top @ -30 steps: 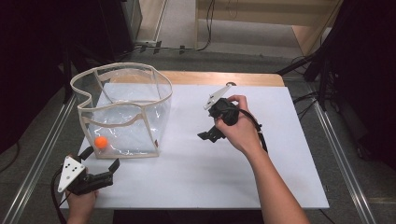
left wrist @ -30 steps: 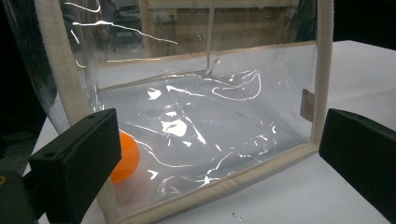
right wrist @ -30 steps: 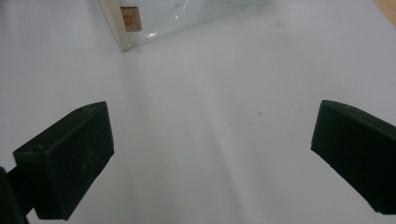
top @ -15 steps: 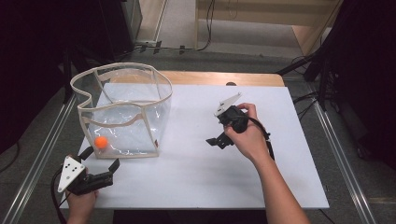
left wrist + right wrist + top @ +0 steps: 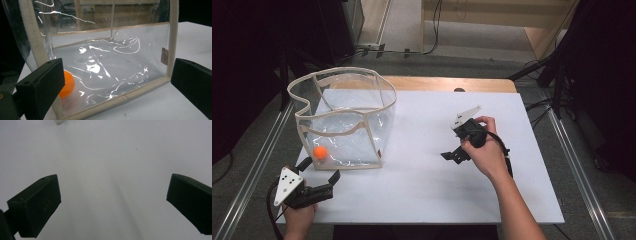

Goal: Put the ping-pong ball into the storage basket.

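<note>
1. One left gripper is at the near left corner of the white table, held by the left hand. Its jaws stand wide apart and hold nothing.
2. Just beyond it stands a clear plastic bin with cream edging. An orange ball lies inside, in the near left corner, close to the gripper's left jaw.
3. Well apart, to the right, the right hand holds the right gripper over bare table, jaws wide and empty.
</note>
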`<state>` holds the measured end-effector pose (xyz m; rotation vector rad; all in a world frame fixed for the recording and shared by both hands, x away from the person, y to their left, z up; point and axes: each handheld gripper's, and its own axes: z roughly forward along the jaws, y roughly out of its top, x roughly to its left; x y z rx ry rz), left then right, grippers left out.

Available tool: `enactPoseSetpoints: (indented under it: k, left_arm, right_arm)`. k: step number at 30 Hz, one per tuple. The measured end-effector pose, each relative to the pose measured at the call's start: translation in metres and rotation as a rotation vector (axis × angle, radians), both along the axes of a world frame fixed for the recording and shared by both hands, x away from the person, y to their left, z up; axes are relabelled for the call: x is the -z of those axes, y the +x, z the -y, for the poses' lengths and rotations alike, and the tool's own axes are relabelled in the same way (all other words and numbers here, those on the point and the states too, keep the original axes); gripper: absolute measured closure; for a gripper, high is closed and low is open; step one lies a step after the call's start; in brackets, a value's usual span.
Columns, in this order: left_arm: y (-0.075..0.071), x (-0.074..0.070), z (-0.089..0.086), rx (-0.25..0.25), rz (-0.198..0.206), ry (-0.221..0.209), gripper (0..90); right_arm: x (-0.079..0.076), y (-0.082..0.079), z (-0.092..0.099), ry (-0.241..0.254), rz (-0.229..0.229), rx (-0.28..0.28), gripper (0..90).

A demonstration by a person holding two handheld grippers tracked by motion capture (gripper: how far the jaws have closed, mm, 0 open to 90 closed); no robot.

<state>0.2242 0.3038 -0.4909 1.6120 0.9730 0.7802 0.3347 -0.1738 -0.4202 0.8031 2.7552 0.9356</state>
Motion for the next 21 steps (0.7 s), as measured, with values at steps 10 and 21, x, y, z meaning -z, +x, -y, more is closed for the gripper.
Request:
enactPoseSetpoints:
  k: [10,21]
  left_arm:
    - [-0.001,0.000,0.000,-0.001,0.001,-0.001,0.0]
    - [-0.001,0.000,0.000,-0.002,0.002,0.001,0.0]
  right_arm:
    - [0.016,-0.008,0.014,0.023,-0.003,0.025,0.0]
    - [0.025,-0.021,0.037,0.046,-0.002,0.075,0.0]
